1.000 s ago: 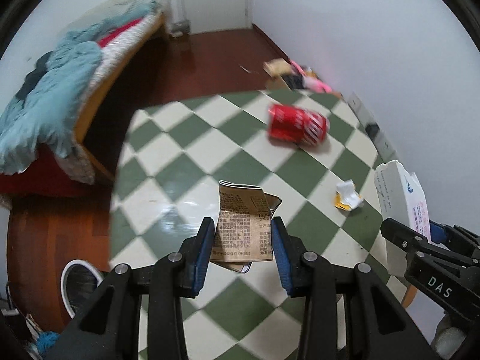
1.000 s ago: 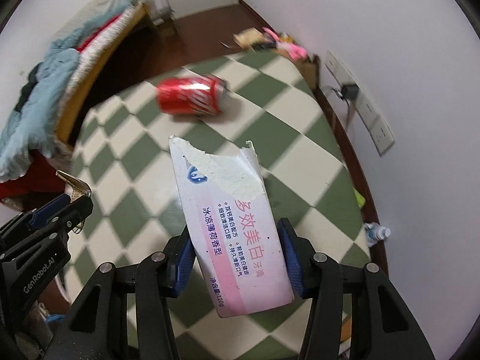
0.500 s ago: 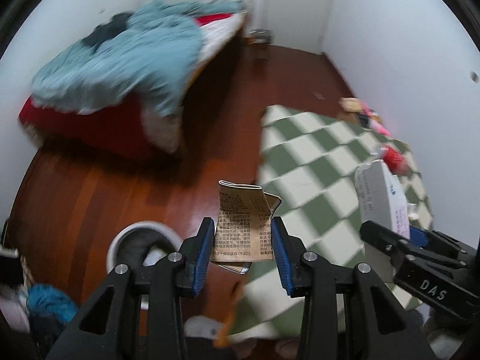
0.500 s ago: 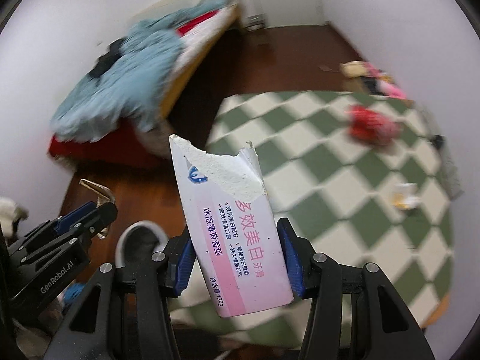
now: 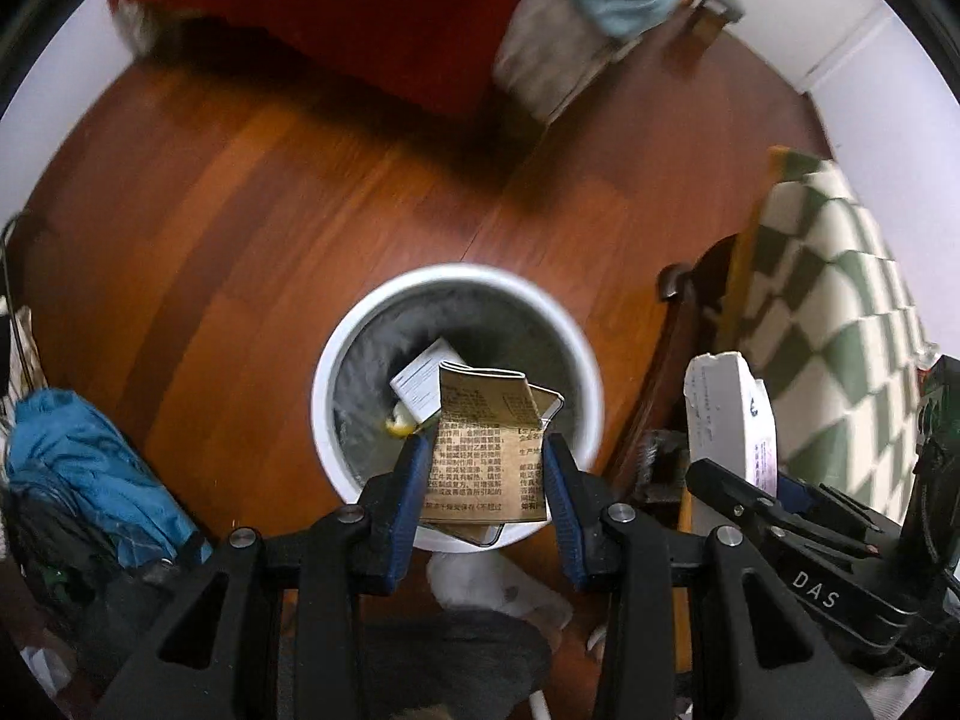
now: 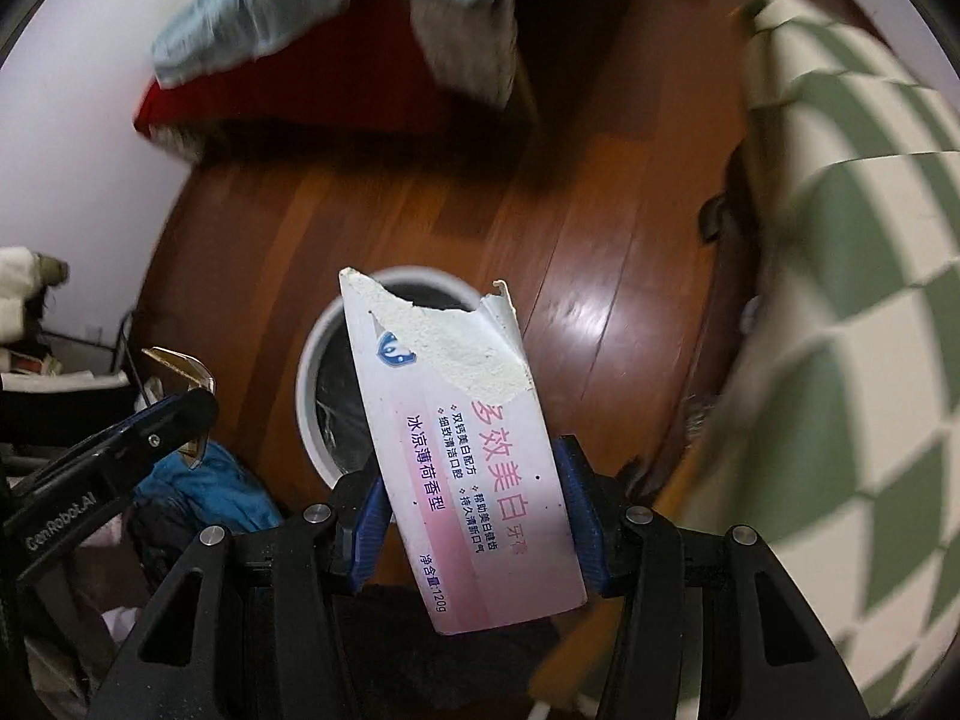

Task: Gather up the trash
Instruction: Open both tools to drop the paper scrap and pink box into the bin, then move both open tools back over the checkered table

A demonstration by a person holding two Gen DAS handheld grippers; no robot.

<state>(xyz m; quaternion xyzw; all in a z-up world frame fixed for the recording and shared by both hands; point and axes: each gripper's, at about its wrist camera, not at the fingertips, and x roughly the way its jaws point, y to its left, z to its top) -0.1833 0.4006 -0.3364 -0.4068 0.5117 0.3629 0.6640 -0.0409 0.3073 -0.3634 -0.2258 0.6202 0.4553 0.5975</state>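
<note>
My left gripper (image 5: 486, 450) is shut on a flattened brown printed carton (image 5: 489, 444) and holds it right above the round white trash bin (image 5: 456, 285) on the wooden floor. The bin holds a white box (image 5: 420, 381) and a yellow scrap. My right gripper (image 6: 471, 483) is shut on a torn pink-and-white toothpaste box (image 6: 468, 450), also seen in the left wrist view (image 5: 732, 414). It hangs just right of the bin (image 6: 312, 372). The left gripper shows at the left of the right wrist view (image 6: 174, 414).
The green-and-white checkered table (image 5: 840, 324) stands at the right, with its dark wooden leg (image 5: 678, 324) beside the bin. A bed with red and light-blue bedding (image 5: 372, 0) lies beyond. Blue cloth (image 5: 78, 468) and clutter lie at the left.
Both grippers have swung left and down from above the table to over the trash bin, still holding their boxes. The bin now lies directly under the left gripper.
</note>
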